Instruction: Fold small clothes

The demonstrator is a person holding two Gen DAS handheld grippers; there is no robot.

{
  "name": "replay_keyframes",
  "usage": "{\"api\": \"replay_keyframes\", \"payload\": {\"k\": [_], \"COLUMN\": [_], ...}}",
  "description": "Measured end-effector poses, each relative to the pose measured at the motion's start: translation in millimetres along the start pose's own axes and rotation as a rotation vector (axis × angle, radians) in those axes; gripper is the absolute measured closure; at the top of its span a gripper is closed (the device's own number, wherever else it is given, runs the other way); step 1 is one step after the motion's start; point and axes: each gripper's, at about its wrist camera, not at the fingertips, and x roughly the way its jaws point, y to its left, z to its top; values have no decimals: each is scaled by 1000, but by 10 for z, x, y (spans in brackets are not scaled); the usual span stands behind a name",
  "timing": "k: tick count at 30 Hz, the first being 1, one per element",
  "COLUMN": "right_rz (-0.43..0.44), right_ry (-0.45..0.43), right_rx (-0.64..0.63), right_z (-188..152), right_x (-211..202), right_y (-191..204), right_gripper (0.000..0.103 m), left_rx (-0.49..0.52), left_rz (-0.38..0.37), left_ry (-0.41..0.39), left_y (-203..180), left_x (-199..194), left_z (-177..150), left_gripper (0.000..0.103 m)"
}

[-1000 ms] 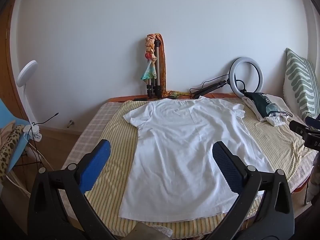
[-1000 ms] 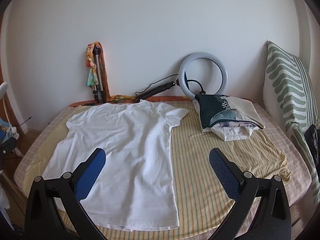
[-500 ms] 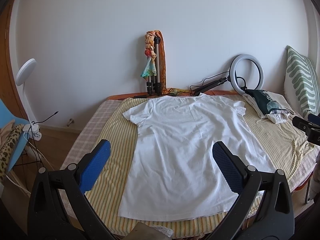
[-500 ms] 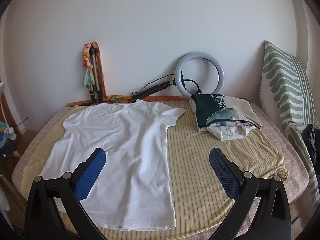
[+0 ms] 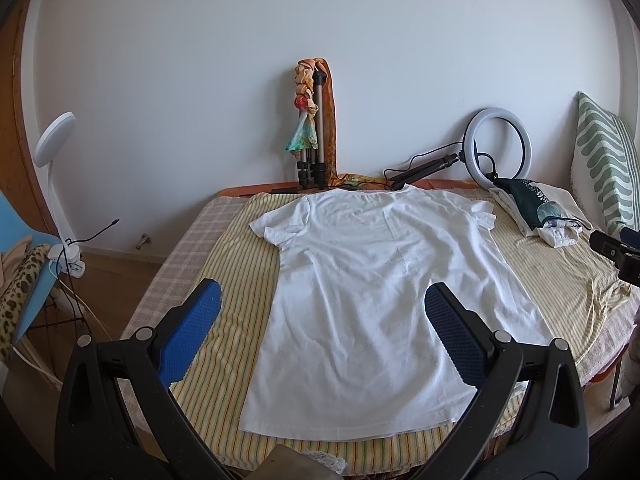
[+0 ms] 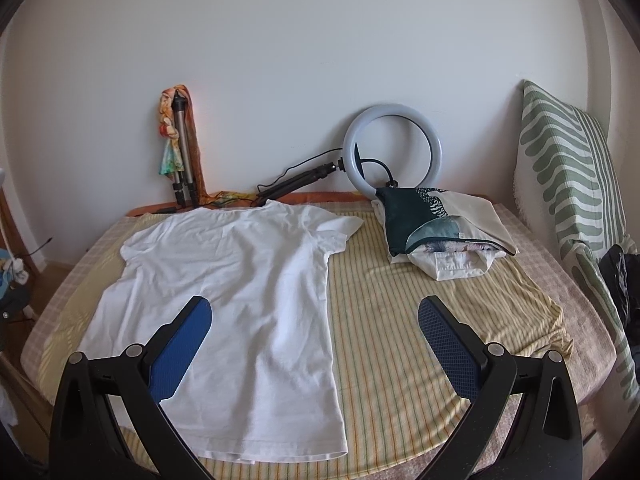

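A white T-shirt (image 5: 372, 280) (image 6: 236, 280) lies spread flat on a yellow striped sheet (image 5: 236, 280) (image 6: 420, 320), collar toward the wall, hem toward me. My left gripper (image 5: 322, 300) hovers open above the shirt's lower half, its blue pads (image 5: 192, 332) wide apart and holding nothing. My right gripper (image 6: 314, 312) is open too, above the shirt's right edge and the bare sheet beside it. Part of the right gripper's body (image 5: 616, 250) shows at the right edge of the left wrist view.
A pile of folded clothes with a dark green printed piece (image 6: 436, 228) (image 5: 536, 208) sits at the back right. A ring light (image 6: 394, 152), a tripod with a scarf (image 6: 178, 148) and a cable lean by the wall. A green patterned pillow (image 6: 572, 184) stands right. A lamp (image 5: 54, 140) and chair stand left.
Both grippers have drawn back slightly from the bed, so the shirt sits a little farther off. Both stay open. The shirt has not moved.
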Motion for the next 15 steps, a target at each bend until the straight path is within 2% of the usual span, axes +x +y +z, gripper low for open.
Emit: {"api": "replay_keyframes", "payload": {"k": [15], "right_rz": [-6], "right_ry": [0], "right_rx": [-3], "right_z": [-6], "right_x": [13], "right_y": [-12], "right_gripper": [0], "left_rx": [-6], "left_rz": [1], "left_ry": [7], "left_y": [48], "left_x": [17], "left_z": [-16], "left_gripper": [0]}}
